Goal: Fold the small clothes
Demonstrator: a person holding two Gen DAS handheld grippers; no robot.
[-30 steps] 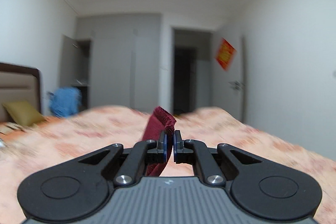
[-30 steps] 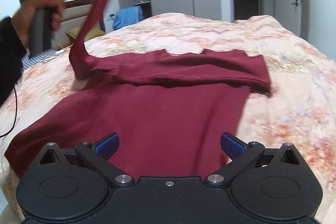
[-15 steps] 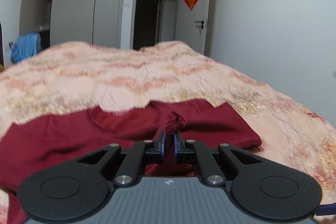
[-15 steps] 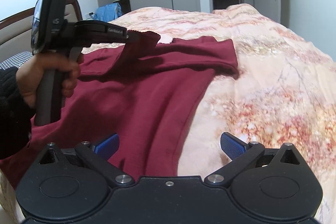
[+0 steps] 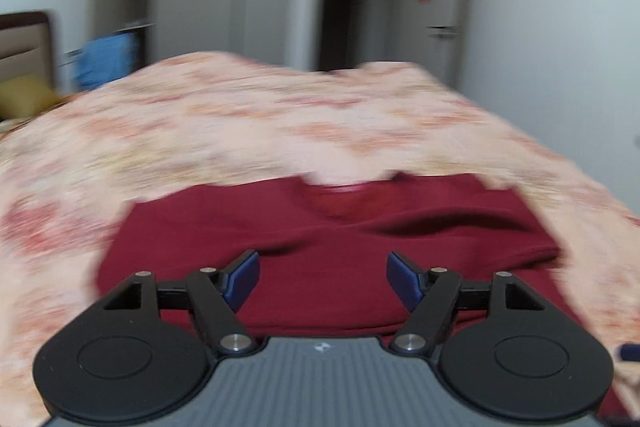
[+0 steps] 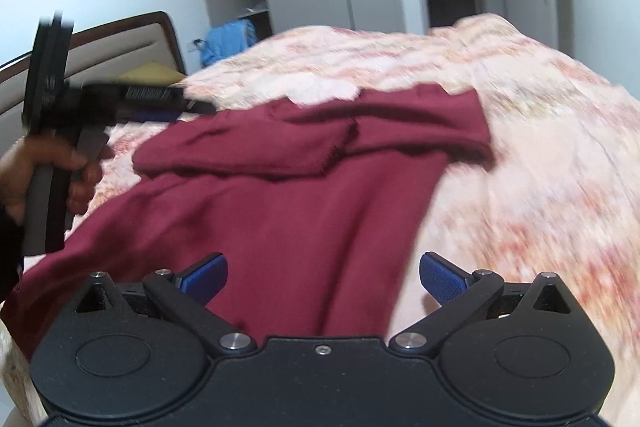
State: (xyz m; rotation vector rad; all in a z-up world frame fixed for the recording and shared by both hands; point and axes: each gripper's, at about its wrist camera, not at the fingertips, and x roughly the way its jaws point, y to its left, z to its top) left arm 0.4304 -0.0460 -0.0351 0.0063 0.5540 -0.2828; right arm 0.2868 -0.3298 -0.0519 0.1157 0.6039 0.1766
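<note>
Bedspread (image 5: 280, 123) pattern smeared by blur; shirt (image 6: 280, 227) hem hidden behind right gripper (image 6: 323, 277).

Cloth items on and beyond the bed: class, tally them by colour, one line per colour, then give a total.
Dark red: 1, the long-sleeved top spread on the bed
Blue: 1, the cloth hanging by the wardrobe
Yellow-olive: 1, the pillow at the headboard
Pink floral: 1, the bedspread
Total: 4
</note>
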